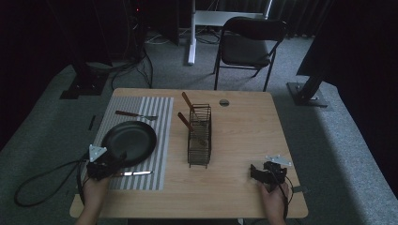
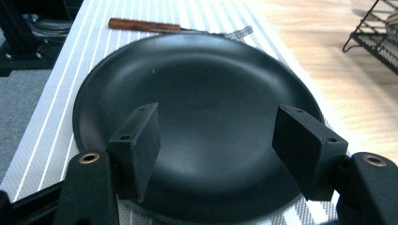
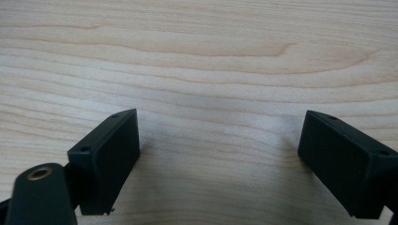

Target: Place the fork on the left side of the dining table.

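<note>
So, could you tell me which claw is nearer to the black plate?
Left. The left claw sits open at the plate's near rim, over the striped mat. The right claw rests open on bare table, beyond the wire basket.

A wooden desk (image 1: 244,140) carries a striped mat (image 1: 141,110) on its left side. On the mat lies a black plate (image 1: 129,140). Beyond the plate lies a fork (image 1: 136,115); near the plate's front edge lies a knife (image 1: 133,173). Right of the plate stands a wire rack (image 1: 199,136) holding wooden-handled utensils (image 1: 185,119). Beyond the desk stands a folding chair (image 1: 248,42).
</note>
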A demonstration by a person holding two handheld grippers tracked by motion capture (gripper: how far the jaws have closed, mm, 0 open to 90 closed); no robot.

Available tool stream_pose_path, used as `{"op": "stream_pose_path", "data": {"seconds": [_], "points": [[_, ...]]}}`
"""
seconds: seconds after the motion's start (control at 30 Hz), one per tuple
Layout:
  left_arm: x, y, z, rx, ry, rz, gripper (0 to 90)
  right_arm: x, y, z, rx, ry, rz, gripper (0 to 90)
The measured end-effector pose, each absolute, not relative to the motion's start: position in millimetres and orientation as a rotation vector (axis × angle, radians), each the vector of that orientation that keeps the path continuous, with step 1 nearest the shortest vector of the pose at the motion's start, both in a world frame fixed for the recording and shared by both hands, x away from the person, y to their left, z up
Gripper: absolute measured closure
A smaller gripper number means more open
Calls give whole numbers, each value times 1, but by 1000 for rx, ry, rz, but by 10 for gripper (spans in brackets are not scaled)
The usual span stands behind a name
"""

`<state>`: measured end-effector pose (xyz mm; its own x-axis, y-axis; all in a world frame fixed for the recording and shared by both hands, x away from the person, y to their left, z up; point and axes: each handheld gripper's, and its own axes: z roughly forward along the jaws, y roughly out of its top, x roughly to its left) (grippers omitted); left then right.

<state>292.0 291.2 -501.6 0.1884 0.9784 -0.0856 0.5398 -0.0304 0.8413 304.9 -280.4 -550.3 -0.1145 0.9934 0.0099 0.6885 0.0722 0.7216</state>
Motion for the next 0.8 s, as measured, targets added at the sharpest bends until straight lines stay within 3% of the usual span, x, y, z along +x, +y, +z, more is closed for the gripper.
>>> {"op": "stream_pose_path", "data": {"seconds": [0.8], "points": [[248,307,-529,1609,1496,657,303,305,-280,-550,1666,1858,802,127]]}}
